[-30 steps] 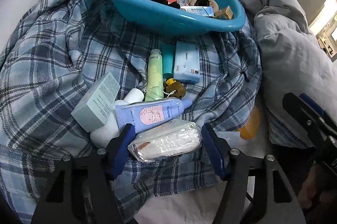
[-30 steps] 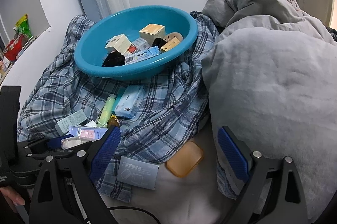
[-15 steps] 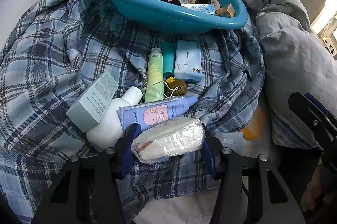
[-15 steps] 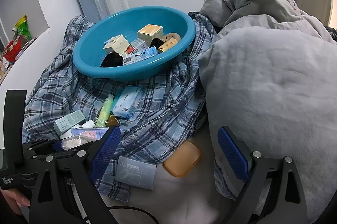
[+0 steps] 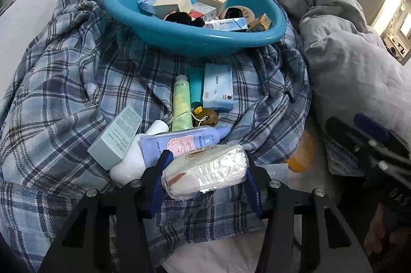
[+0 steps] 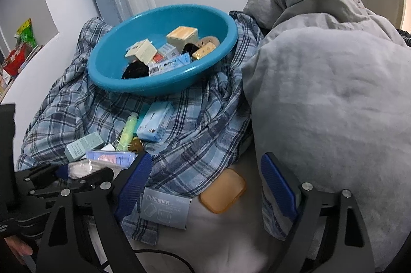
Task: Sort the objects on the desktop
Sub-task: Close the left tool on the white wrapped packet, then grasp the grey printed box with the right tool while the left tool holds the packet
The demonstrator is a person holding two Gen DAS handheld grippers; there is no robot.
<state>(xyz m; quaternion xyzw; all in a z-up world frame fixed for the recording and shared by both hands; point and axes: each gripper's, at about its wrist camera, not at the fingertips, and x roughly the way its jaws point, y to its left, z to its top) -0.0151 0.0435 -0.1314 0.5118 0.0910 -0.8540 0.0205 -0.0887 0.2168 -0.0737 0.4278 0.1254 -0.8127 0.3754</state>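
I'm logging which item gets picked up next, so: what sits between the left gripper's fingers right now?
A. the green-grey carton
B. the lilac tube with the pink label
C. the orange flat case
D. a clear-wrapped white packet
D: the left gripper has just been closing, and its blue pads now press both ends of the clear-wrapped white packet, with the other items lying outside the fingers.

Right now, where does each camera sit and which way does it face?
Left wrist: on the left tongs, angled down at their clamped cotton-pad packet, facing the teal basin; the right tongs intrude at the right edge.
Right wrist: on the open right tongs, angled down over the orange case; left tongs and fingers at lower left.
Shared: basin, plaid cloth, grey duvet.
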